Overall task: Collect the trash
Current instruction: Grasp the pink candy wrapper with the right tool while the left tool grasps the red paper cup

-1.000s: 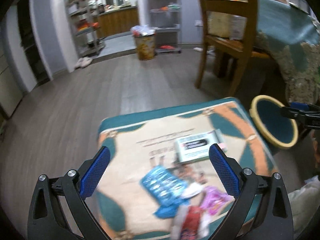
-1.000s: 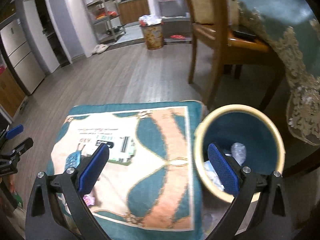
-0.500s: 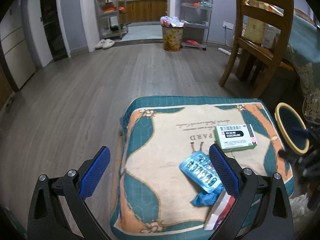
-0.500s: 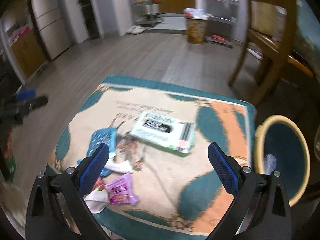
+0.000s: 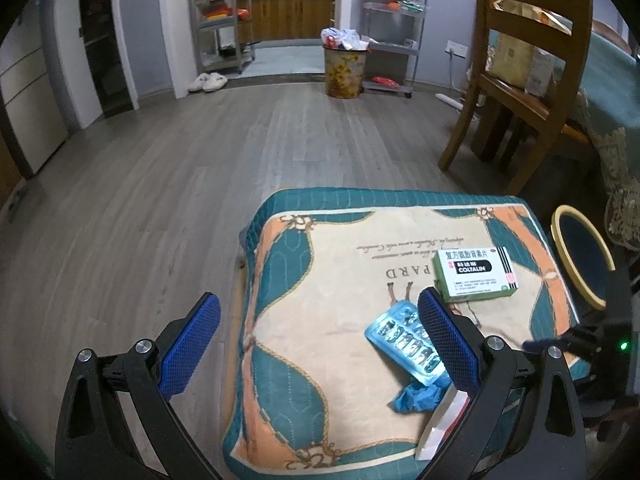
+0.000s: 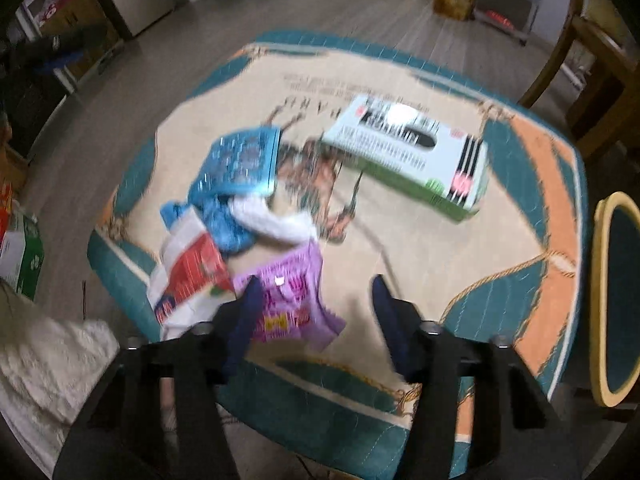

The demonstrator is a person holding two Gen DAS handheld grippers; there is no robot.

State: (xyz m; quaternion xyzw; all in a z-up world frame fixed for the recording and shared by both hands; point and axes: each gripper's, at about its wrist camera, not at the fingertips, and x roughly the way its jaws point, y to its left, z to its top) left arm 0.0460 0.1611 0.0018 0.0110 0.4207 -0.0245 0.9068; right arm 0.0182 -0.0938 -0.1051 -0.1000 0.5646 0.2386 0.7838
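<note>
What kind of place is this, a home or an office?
Most likely a home: a wooden dining chair, slippers by a doorway, a full patterned waste bin, and kitchen cabinets behind storage shelves.

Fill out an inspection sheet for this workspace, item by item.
Surface: patterned cloth covering a low table.
Job's things: medicine box, blister pack, blue scrap, purple wrapper, red-white packet, white tissue; bin beside the table.
Clutter: nothing seen.
Grippers: left hand-held gripper open, empty; right hand-held gripper jaws just closing, straddling the purple wrapper's edge, grip unclear.
Cables: nothing seen.
Surroundings: wooden chair, full trash can, shelves.
</note>
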